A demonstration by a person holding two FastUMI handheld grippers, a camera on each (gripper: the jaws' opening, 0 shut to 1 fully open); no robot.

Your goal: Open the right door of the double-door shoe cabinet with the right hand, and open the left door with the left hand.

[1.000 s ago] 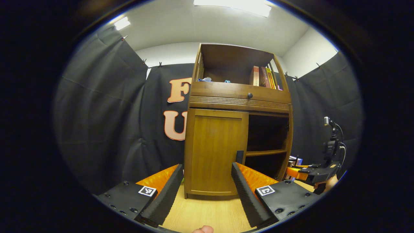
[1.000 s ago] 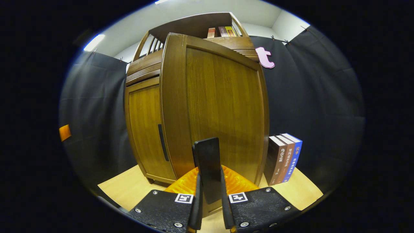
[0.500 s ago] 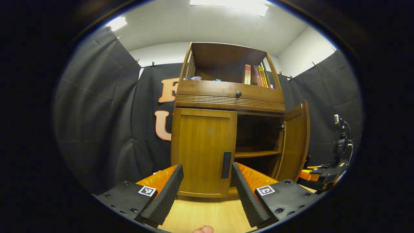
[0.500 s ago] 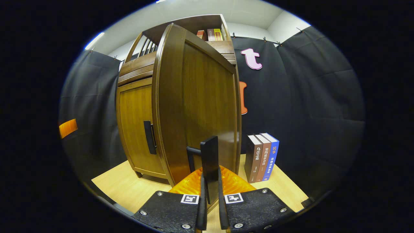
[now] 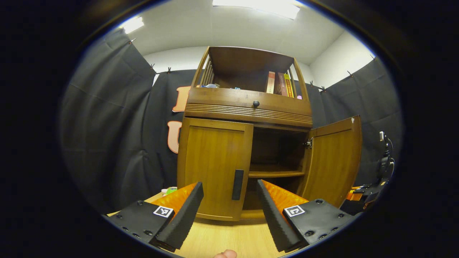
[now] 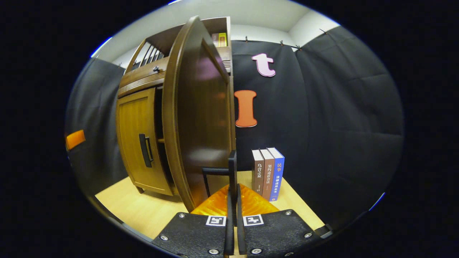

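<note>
Right gripper view, lower centre: right gripper (image 6: 233,200) clamped on right door (image 6: 200,118) handle (image 6: 232,168). Left gripper (image 5: 229,200) fingers apart before left door (image 5: 215,165); rigid hinged panel, best taken by its handle (image 5: 237,184).

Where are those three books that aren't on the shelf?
In the right gripper view, the three books stand upright on the wooden floor against the black cloth wall, just right of the opened right door of the cabinet.
</note>
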